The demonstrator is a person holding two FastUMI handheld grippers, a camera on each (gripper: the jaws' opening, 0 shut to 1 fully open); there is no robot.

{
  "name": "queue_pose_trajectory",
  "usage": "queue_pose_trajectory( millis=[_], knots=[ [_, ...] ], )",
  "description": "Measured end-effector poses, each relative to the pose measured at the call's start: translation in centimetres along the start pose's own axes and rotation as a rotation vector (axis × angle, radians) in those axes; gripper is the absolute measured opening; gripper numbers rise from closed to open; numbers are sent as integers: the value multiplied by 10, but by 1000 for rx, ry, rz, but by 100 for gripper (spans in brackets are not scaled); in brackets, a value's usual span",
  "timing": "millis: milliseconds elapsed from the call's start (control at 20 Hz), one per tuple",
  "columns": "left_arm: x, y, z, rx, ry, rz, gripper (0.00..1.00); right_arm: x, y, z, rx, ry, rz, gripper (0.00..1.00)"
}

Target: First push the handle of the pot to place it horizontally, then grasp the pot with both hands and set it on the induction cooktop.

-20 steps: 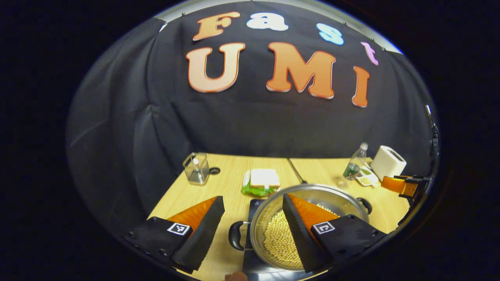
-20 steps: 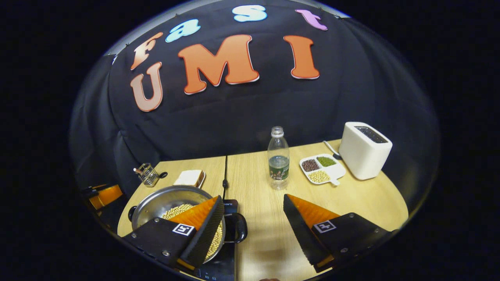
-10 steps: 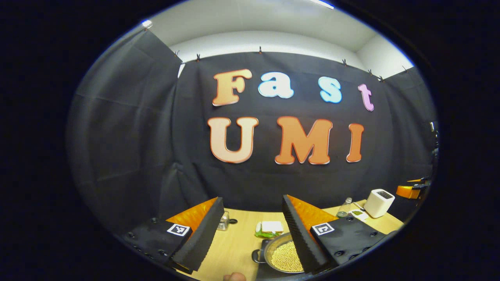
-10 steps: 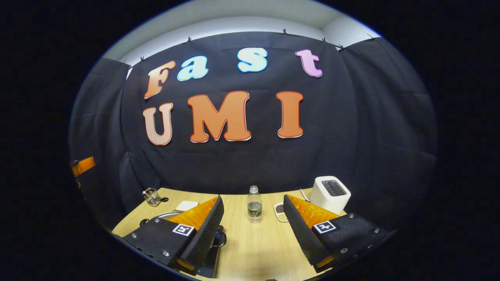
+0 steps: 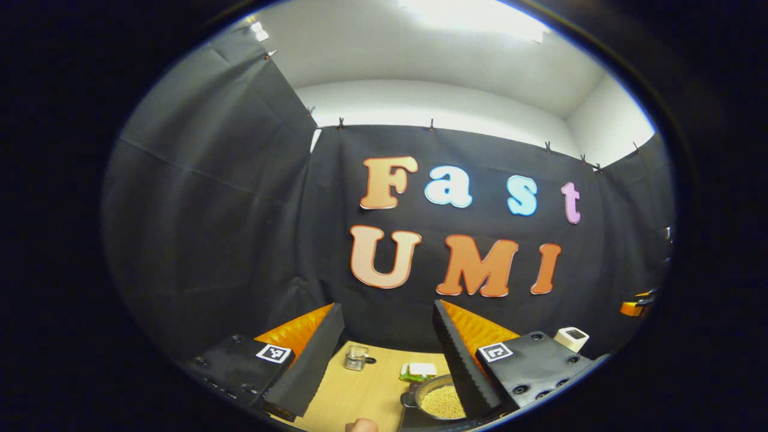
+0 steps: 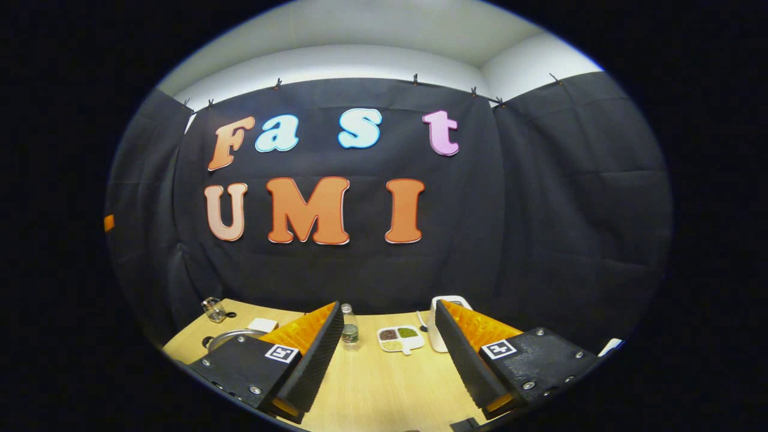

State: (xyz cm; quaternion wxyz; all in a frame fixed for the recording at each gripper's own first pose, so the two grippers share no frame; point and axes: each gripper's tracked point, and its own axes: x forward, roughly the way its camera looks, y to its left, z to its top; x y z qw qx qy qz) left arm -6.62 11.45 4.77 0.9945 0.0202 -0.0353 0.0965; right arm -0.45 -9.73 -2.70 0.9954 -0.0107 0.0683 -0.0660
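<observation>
In the left gripper view, the left gripper (image 5: 389, 354) is raised well above the wooden surface (image 5: 360, 393), its jaws spread wide with nothing between them. Below, partly behind the right-hand finger, the steel pot (image 5: 437, 399) filled with pale beans sits on the dark induction cooktop (image 5: 409, 419), a black handle showing on its left side. Beyond it lies a sandwich on a plate (image 5: 419, 371), and a wire holder (image 5: 356, 357) stands farther left. A white toaster (image 5: 571, 338) is at the far right.

In the right gripper view, the right gripper (image 6: 389, 351) also has its jaws spread and empty. The pot's rim (image 6: 225, 337) shows at the lower left, behind the left-hand finger. A water bottle (image 6: 349, 327), a divided dish of beans (image 6: 401, 338) and the toaster (image 6: 436, 324) stand on the surface between the fingers.
</observation>
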Motion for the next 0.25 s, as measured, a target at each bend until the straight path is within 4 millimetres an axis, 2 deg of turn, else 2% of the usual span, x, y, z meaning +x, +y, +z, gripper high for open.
queue_pose_trajectory(
  millis=[150,200,250],
  knots=[
    [-18,-5,4,-17,-12,1,99,-20,-9,9,53,-11,0,95],
    [-17,-19,10,-34,-3,-20,99,-24,-15,11,64,-18,-7,95],
    [-19,-22,7,-49,8,-41,99,-26,-21,13,69,-31,-22,95]
  ],
)
